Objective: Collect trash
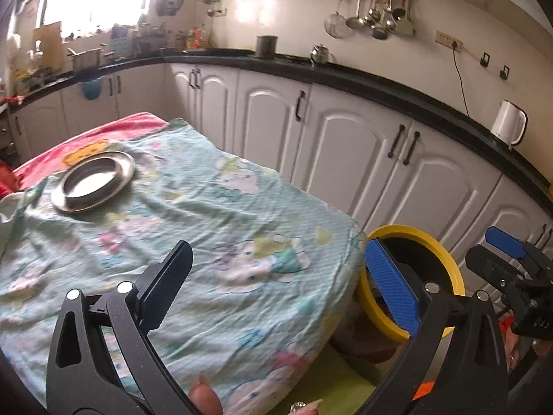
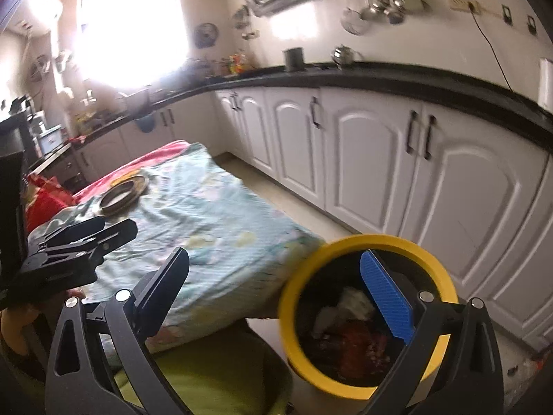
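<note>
Both grippers are wide apart with nothing between the fingers. The left gripper point(image 1: 280, 287) hangs over the near end of the table, and the right gripper point(image 2: 283, 294) sits above the yellow-rimmed bin point(image 2: 366, 314) that stands just beside the table's corner.

The trash point(image 2: 349, 325) is in the bin: a pale crumpled wad on top, something red and dark underneath. It's blurry, so I can't tell exactly what each piece is. My guess is paper or wrappers, so light, soft and squashy, nothing fragile. If you needed to grab more of it, pinching a raised fold or the thick middle of a wad should hold better than a flat edge, since thin stuff can slide off the pads.

On the table, the cartoon-print cloth point(image 1: 193, 207) has only 1 thing on it that I can see, a steel plate point(image 1: 93, 181) at the far end, and it looks empty. No loose scraps show on the cloth, so I'd judge the collecting is mostly done.
</note>
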Motion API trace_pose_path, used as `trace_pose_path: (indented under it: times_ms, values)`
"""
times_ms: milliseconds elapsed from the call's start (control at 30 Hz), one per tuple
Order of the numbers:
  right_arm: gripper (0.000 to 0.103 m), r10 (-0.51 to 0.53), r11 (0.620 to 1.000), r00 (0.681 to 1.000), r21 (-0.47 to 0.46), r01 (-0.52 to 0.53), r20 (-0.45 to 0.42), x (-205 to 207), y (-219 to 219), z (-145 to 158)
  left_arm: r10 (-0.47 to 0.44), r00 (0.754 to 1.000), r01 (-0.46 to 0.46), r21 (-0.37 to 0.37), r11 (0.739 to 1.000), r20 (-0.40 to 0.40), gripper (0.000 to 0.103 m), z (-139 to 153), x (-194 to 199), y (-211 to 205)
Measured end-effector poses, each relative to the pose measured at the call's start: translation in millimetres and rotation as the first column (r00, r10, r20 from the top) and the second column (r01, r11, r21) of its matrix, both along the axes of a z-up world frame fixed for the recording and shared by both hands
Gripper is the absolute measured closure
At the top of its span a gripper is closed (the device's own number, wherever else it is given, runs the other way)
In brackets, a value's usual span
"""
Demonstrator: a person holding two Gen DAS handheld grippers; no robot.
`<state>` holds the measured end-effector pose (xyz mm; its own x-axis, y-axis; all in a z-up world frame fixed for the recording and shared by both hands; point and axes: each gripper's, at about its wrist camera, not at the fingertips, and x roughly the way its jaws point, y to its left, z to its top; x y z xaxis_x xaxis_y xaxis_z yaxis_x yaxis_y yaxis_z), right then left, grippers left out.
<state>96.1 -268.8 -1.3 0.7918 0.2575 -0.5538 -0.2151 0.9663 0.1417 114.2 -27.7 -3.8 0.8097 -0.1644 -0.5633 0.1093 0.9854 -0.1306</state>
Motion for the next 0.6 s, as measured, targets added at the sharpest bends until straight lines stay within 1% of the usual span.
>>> trace_pose_path:
  times_ms: [100,233,333,433,500,600]
  values:
    - [0.006,0.01,1.0,0.999,-0.009,-0.01,0.031,-11.7,16.9,5.5,0.032,0.998,-0.032,0.009,0.999,0.045,0.011,6.9,-18.3,12.8]
    - [0.006,0.009,1.0,0.997,-0.029,-0.006,0.077,-34.3,38.0,6.6,0.062,0.995,-0.063,0.001,0.998,0.072,0.011,10.9,-41.2,26.1]
    - [0.006,-0.011,0.999,0.99,-0.05,0.018,0.142,-53.3,46.5,7.0,0.073,0.993,-0.075,0.016,0.997,0.09,0.011,11.4,-54.8,29.4]
    - [0.006,-0.025,0.997,0.977,-0.066,0.04,0.21,-69.8,48.8,6.7,0.094,0.989,-0.096,0.015,0.995,0.118,0.011,11.9,-66.3,32.5]
    - [0.006,-0.034,0.996,0.975,-0.074,0.051,0.218,-76.1,48.4,4.3,0.105,0.982,-0.106,0.004,0.994,0.157,0.011,12.3,-77.0,33.8]
    - [0.006,-0.037,0.998,0.976,-0.043,0.048,0.216,-86.1,43.4,-3.0,0.118,0.973,-0.121,0.002,0.993,0.199,0.011,11.1,-88.6,32.7]
